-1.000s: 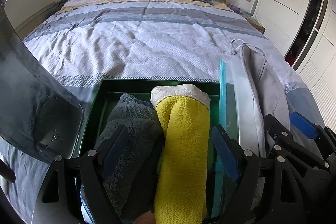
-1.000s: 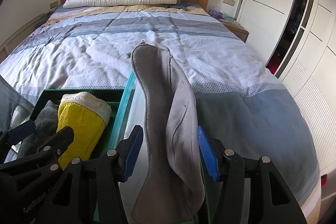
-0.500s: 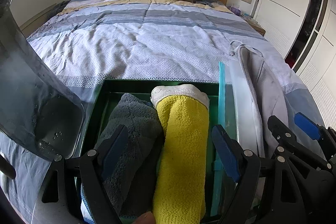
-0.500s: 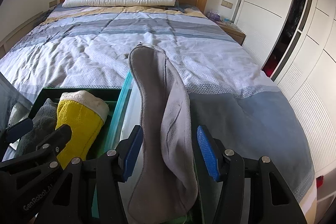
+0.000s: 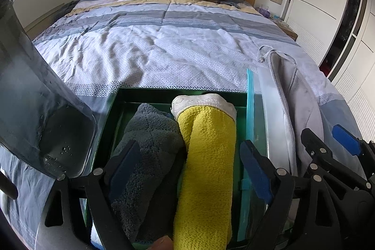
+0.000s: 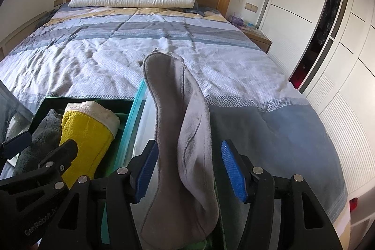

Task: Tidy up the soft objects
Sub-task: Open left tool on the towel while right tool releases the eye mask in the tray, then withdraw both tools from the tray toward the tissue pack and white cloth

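While the green box [image 5: 150,95] sits on the striped bed [image 5: 175,43], the left gripper [image 5: 189,168] and the right gripper [image 6: 188,168] have both just been opening, with the yellow towel [image 5: 206,156] and the grey cloth [image 6: 185,123] loose between their jaws.

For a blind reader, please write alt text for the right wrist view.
A grey cloth stands between the open right gripper pads, over a striped bed. Lower left, a green box holds a yellow towel.

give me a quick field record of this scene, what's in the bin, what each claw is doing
bin: green, on the bed
in bin: yellow towel, dark grey towel, side by side
left claw: open, jaws have just been opening, both towels between them
right claw: open around a light grey cloth
lid: clear, left of bin
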`<state>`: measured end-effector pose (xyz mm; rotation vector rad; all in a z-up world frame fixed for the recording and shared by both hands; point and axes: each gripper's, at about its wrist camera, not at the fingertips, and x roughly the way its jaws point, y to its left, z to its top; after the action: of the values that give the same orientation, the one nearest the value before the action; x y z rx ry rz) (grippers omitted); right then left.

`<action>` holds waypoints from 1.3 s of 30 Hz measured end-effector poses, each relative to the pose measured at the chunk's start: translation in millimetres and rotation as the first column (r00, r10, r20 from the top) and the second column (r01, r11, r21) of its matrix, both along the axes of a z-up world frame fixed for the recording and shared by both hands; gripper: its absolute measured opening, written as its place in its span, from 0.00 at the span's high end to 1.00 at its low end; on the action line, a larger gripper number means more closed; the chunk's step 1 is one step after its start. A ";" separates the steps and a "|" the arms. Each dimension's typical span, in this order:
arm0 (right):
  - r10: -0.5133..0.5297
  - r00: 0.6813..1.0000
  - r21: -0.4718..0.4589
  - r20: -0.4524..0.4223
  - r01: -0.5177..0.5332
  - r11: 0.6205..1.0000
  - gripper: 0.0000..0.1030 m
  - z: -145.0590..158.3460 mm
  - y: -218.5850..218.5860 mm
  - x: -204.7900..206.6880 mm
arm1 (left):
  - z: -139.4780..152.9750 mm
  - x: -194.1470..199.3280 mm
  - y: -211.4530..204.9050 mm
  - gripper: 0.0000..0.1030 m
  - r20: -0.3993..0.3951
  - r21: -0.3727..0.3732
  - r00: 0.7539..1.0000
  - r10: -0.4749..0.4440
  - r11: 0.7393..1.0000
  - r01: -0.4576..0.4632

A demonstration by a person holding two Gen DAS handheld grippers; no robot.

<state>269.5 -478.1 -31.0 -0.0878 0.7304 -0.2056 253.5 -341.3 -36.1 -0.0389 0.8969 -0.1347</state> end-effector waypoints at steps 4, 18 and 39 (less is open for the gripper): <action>-0.002 1.000 -0.004 0.002 0.002 1.000 0.40 -2.1 -1.1 2.6 | -1.3 0.7 0.1 0.19 -0.003 0.000 1.000 0.003 1.000 -0.003; -0.061 0.996 -0.042 0.058 0.064 0.997 0.25 7.6 -4.4 -1.2 | 0.8 -0.6 -3.0 0.09 0.002 -0.008 1.000 0.002 1.000 -0.002; -0.182 0.966 -0.041 0.185 0.192 0.980 0.00 33.7 -14.5 -30.3 | 34.1 -30.4 -1.0 0.06 0.050 -0.092 0.997 -0.053 0.994 0.057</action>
<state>239.2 -492.6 2.7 -0.0551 0.5517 -0.4108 223.1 -342.3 -2.1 -0.0977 0.8441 -0.2278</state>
